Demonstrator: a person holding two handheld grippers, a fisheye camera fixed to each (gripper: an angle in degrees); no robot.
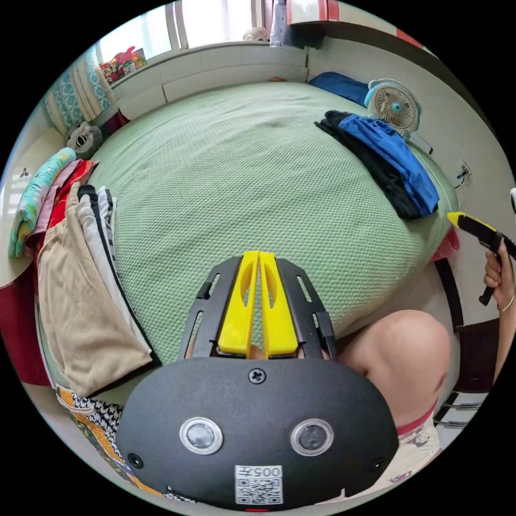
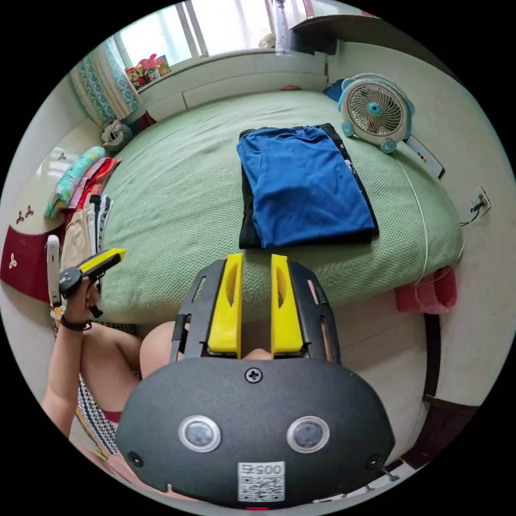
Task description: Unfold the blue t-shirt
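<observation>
A green textured bedspread (image 2: 183, 199) covers the bed, and the folded blue t-shirt (image 2: 303, 185) lies on it toward the wall side, resting on top of a folded black garment (image 2: 248, 228) whose edges show around it. In the left gripper view the same blue t-shirt (image 1: 395, 156) and black garment (image 1: 376, 172) sit near the bed's far edge. A row of folded clothes (image 1: 80, 279) lies along the opposite side of the bed, a beige piece on top. A small white and teal fan (image 2: 375, 112) stands on the bedspread just beyond the t-shirt, close to the wall. The right gripper (image 2: 256, 263) is held above the bed's near edge, short of the t-shirt, its yellow jaws parted with a clear gap and holding nothing. The left gripper (image 1: 258, 258) is over bare bedspread, jaws pressed together and empty. A person's knee (image 1: 403, 349) shows below the mattress edge.
</observation>
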